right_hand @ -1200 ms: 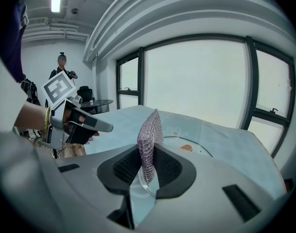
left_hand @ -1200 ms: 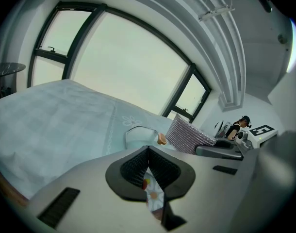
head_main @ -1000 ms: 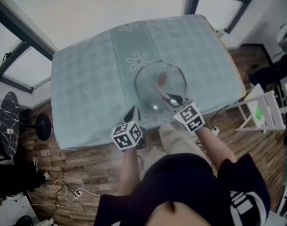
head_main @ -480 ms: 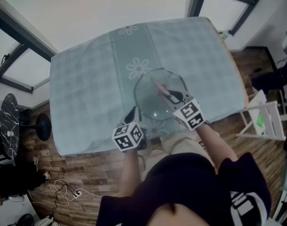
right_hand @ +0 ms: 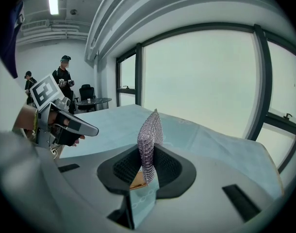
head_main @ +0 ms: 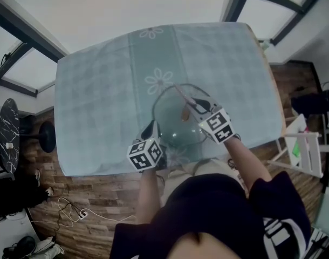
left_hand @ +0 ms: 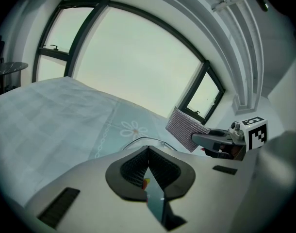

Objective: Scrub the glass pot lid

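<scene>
A person at a cloth-covered tabletop is working on the glass pot lid, which is being held up above the near side of the tabletop, tilted on edge, not lying flat. The left gripper is pinching the lid's near rim, its fingers closed tight on the thin glass edge. The right gripper is reaching in from the other side, its fingers clamped on a silvery mesh scouring pad that is standing up out of them. From the head view the pad is lying over the lid's upper right part, close to its orange knob; whether it is actually pressing on the glass cannot be told.

The scrubbing appears to be under way rather than finished: both tools are engaged and the pad is at the lid. How much of the glass is already clean is not visible, and setting the lid down remains to be done.
</scene>
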The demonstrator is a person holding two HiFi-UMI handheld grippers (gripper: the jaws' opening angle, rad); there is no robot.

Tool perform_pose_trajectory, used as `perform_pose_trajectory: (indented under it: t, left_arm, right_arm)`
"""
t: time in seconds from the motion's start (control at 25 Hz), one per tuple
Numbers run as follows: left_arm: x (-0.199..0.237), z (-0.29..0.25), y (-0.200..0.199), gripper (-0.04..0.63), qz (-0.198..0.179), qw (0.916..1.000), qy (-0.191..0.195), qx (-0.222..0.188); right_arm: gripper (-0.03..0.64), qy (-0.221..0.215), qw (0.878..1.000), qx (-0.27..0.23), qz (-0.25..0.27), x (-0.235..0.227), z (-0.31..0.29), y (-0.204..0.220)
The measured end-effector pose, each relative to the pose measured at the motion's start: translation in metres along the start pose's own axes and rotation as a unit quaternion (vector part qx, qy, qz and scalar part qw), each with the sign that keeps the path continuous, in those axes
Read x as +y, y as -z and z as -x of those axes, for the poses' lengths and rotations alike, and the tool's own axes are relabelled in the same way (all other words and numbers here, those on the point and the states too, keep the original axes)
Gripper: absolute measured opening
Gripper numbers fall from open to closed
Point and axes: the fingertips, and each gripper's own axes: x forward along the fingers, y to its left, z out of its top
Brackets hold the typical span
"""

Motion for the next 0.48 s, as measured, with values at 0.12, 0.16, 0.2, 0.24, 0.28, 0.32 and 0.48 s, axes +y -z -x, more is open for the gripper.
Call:
perform_pose_trajectory:
  t: [0.12,0.16,0.2,0.24,0.28,0.32,0.48]
  left_arm:
    - [0.000,-0.008,-0.003,0.000,0.002,1.0000,-0.005,0.000]
    - [0.000,-0.011,-0.004,0.000,0.003,1.0000,-0.007,0.001]
    - [0.000,-0.013,-0.004,0.000,0.004,1.0000,-0.008,0.001]
    - [0.000,-0.016,-0.005,0.000,0.005,0.9999,-0.010,0.001]
    - [0.001,-0.018,-0.005,0.000,0.006,0.9999,-0.012,0.002]
    - [0.002,-0.020,-0.005,0.000,0.007,0.9999,-0.015,0.002]
    - [0.006,-0.028,-0.006,0.000,0.018,0.9996,-0.024,0.002]
  right_arm:
    - [0.078,-0.007,1.000,0.005,0.000,-0.009,-0.010,0.002]
    - [0.078,-0.009,1.000,0.007,0.001,-0.012,-0.013,0.003]
    - [0.078,-0.011,1.000,0.008,0.002,-0.015,-0.016,0.004]
    - [0.078,-0.012,1.000,0.010,0.003,-0.018,-0.018,0.005]
    - [0.078,-0.014,1.000,0.011,0.004,-0.020,-0.021,0.005]
    - [0.078,-0.016,1.000,0.012,0.005,-0.023,-0.024,0.007]
    - [0.078,-0.022,1.000,0.020,0.004,-0.033,-0.036,0.014]
